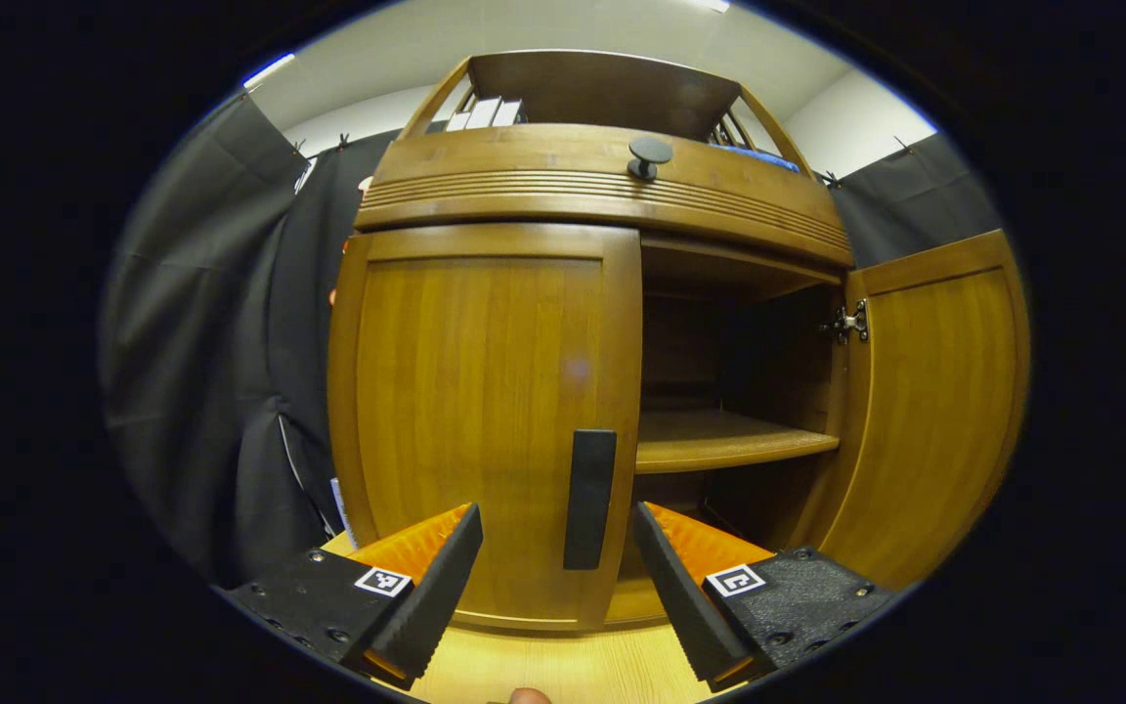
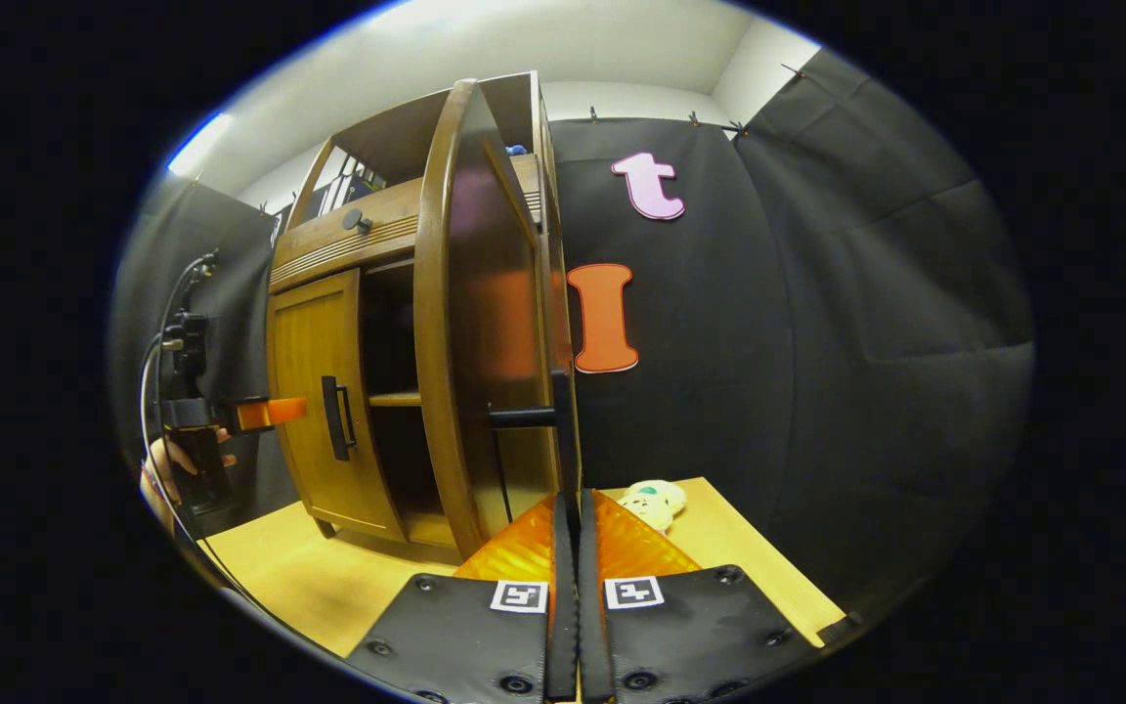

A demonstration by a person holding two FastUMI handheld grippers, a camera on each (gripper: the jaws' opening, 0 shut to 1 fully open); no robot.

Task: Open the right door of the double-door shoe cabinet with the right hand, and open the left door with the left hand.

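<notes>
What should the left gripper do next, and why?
Probably ease forward and close on the left door's handle. The right door already stands open, held by the right gripper, while the left door is shut and the left gripper hangs open just short of that handle.

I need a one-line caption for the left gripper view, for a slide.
Open left gripper faces the shut left door's handle; the right door stands open.

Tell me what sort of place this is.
Most likely a staged recording booth, not a real home: black cloth wall hangs on every side, a lone wooden shoe cabinet stands on a light wooden tabletop, and a person's hand holds the left gripper toward it.
</notes>
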